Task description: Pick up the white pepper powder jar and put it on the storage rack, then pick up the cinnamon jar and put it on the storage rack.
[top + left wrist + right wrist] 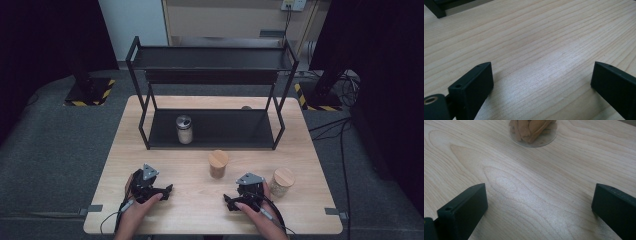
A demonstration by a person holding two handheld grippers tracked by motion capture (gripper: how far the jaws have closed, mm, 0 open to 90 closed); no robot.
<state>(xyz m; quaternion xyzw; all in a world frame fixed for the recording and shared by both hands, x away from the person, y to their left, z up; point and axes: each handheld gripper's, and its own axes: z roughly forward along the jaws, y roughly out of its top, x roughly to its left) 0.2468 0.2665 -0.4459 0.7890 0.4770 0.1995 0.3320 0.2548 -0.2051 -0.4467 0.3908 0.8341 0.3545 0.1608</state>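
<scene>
A person's hands hold both grippers low over the near part of the wooden table (190,200). My left gripper (167,190) (541,82) is open, its jaws wide apart over bare wood. My right gripper (229,201) (540,205) is open too, with nothing between its jaws. A glass jar with a wooden lid (218,164) stands just beyond it, and its base (533,131) shows brown pieces inside. A second wooden-lidded jar (282,183) stands right of the right gripper. A metal-lidded shaker jar (184,129) stands on the lower shelf of the black rack (212,129).
The two-tier black metal rack (135,65) takes up the far half of the table; one foot (435,10) shows in the left gripper view. Black cables trail from both grippers off the table's near edge. Dark floor surrounds the table.
</scene>
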